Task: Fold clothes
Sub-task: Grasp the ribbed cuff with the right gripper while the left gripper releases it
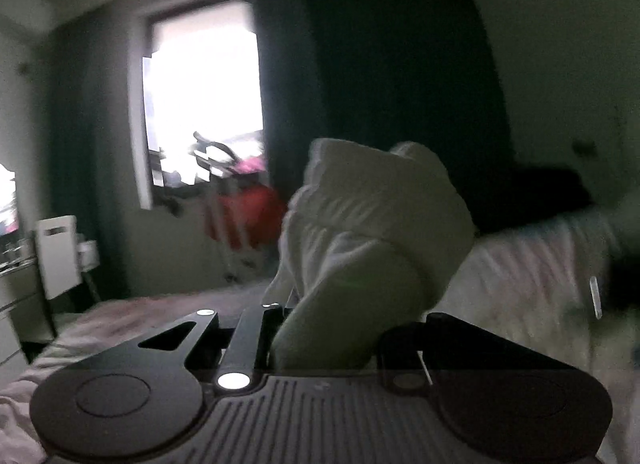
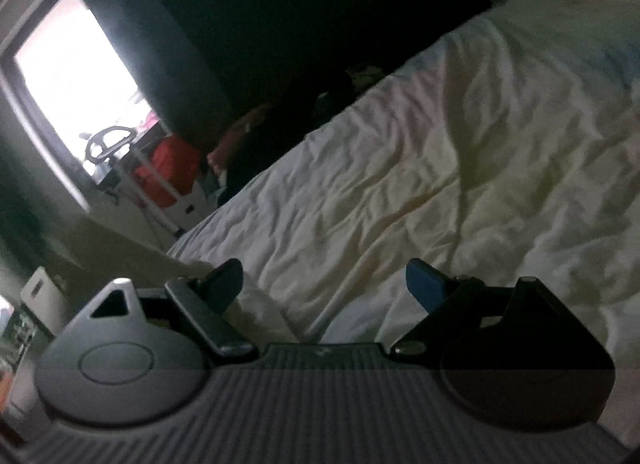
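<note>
In the left wrist view my left gripper (image 1: 320, 328) is shut on a white garment (image 1: 372, 223). The bunched cloth rises out of the jaws, held up above the bed (image 1: 520, 264). The fingertips are hidden by the cloth. In the right wrist view my right gripper (image 2: 324, 284) is open and empty, its blue pads (image 2: 424, 288) spread wide just over the wrinkled white bed sheet (image 2: 420, 151). The held garment does not show in the right wrist view.
A bright window (image 1: 204, 103) and dark curtain (image 1: 380, 63) stand behind the bed. A drying rack with red cloth (image 1: 244, 215) stands by the window, also in the right wrist view (image 2: 164, 167). A white unit (image 1: 56, 252) is at the left. Dark items (image 2: 320, 103) lie past the bed's edge.
</note>
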A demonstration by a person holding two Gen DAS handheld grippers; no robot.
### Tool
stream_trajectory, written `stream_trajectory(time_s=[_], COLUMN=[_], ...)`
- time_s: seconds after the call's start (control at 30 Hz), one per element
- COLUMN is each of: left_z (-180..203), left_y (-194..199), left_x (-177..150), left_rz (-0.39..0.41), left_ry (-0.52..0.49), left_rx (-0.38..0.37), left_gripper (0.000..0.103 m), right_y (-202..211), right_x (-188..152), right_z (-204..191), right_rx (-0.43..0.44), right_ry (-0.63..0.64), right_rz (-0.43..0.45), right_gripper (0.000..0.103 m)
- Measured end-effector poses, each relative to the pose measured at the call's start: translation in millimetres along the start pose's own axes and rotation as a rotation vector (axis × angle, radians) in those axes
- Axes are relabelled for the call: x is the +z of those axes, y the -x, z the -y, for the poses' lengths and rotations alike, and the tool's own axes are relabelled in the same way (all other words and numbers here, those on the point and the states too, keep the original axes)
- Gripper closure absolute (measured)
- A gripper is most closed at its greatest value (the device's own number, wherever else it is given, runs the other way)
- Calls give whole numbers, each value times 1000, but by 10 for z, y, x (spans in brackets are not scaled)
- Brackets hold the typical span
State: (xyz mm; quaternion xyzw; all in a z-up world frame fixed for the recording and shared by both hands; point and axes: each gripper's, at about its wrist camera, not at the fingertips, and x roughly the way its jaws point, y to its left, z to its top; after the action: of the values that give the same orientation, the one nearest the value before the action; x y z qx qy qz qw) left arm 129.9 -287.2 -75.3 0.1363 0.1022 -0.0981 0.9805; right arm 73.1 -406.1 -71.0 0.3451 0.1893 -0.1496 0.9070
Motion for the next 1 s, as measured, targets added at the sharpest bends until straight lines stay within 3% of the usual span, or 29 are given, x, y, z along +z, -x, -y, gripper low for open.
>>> stream_trajectory(time_s=[0.1, 0.2, 0.23, 0.27, 0.3, 0.4, 0.6, 0.8, 1.0], left_z=[266, 352, 328, 288, 224, 66, -450, -1225, -1713], left_y=[-173, -258, -281, -304, -288, -188, 300, 585, 701], left_x=[-233, -315, -316, -311, -309, -304, -403, -413, -457], left_rz=[-127, -190, -220, -253, -273, -315, -325, -304, -309], left_ry=[-76, -127, -139, -150, -149, -161, -156, -134, -136], left_rx=[-48, -83, -119, -163, -210, -300, -330, -218, -72], left_gripper=[81, 69, 48, 14, 4, 3, 2, 2, 2], right_y=[-64, -101, -110, -119, -127, -153, -115, -116, -237], right_x=[0, 1, 1, -7, -15, -50, -128, -358, -606], right_z=[141, 188, 189, 185, 185, 183, 131, 6, -70], right_rx=[6, 46, 64, 87, 116, 205, 286, 339, 293], right_ry=[-53, -95, -106, -116, -129, -174, -190, -236, -251], right_rz=[-27, -40, -40, -43, -49, -76, -114, -260, -361], right_gripper=[13, 13, 13, 13, 13, 13, 12, 12, 11])
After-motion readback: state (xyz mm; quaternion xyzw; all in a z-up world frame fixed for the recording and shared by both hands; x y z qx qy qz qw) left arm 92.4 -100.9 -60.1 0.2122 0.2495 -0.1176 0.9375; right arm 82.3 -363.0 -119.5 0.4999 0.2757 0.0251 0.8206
